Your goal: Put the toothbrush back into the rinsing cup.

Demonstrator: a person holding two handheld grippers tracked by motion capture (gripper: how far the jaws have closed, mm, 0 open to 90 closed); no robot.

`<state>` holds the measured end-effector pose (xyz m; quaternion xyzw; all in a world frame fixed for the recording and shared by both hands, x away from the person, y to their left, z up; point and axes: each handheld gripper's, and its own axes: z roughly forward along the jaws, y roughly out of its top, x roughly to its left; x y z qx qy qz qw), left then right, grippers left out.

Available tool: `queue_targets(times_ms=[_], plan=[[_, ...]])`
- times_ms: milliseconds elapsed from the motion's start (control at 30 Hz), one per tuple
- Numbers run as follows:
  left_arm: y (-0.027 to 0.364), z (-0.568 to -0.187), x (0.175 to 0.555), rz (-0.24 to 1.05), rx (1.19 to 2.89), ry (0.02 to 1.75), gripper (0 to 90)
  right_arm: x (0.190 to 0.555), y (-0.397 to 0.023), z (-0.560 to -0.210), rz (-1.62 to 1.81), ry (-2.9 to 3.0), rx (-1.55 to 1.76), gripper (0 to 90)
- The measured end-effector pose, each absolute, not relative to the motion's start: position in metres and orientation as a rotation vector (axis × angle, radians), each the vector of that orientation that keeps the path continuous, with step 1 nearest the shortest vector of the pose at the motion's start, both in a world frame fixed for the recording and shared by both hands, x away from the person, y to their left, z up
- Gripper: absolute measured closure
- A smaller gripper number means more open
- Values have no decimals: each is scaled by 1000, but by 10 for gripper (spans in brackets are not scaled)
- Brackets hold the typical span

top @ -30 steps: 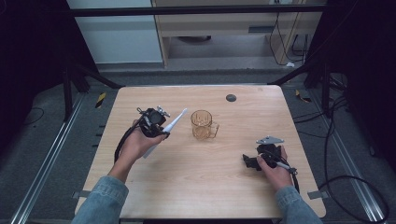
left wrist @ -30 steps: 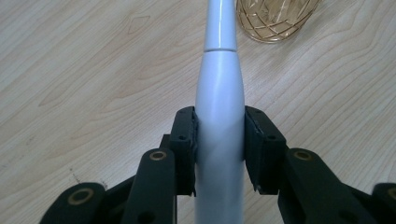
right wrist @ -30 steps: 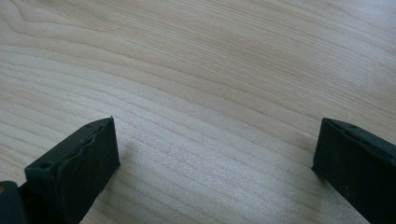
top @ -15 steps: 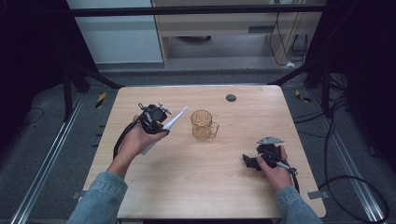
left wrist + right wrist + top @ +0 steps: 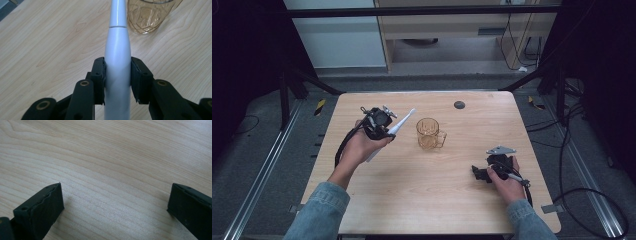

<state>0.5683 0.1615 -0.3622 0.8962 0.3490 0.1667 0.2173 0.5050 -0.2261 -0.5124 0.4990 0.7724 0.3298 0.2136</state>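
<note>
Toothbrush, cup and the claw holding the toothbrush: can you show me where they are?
Toothbrush (image 5: 117,50): left gripper view, on its white handle.
Cup (image 5: 428,134): high view, on its amber wall.
Left claw (image 5: 117,75): left gripper view, midway between the pads squeezing the handle.

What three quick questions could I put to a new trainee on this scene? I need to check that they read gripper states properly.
1. True or false: the left gripper is shut on the white toothbrush.
2. Which thing stands just beyond the toothbrush tip: A) amber glass mug B) plate C) bottle?
3. What lies between the right gripper jaws?

Key: 1 true; 2 A; 3 nothing, only bare table, with the jaws wide apart.
</note>
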Motion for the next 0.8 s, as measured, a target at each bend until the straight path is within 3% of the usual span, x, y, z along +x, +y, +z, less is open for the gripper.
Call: queue_targets(times_ms=[800], plan=[[128,-334,566,535,2318,904,665,505,-226,-512,918,2156,1369,3]])
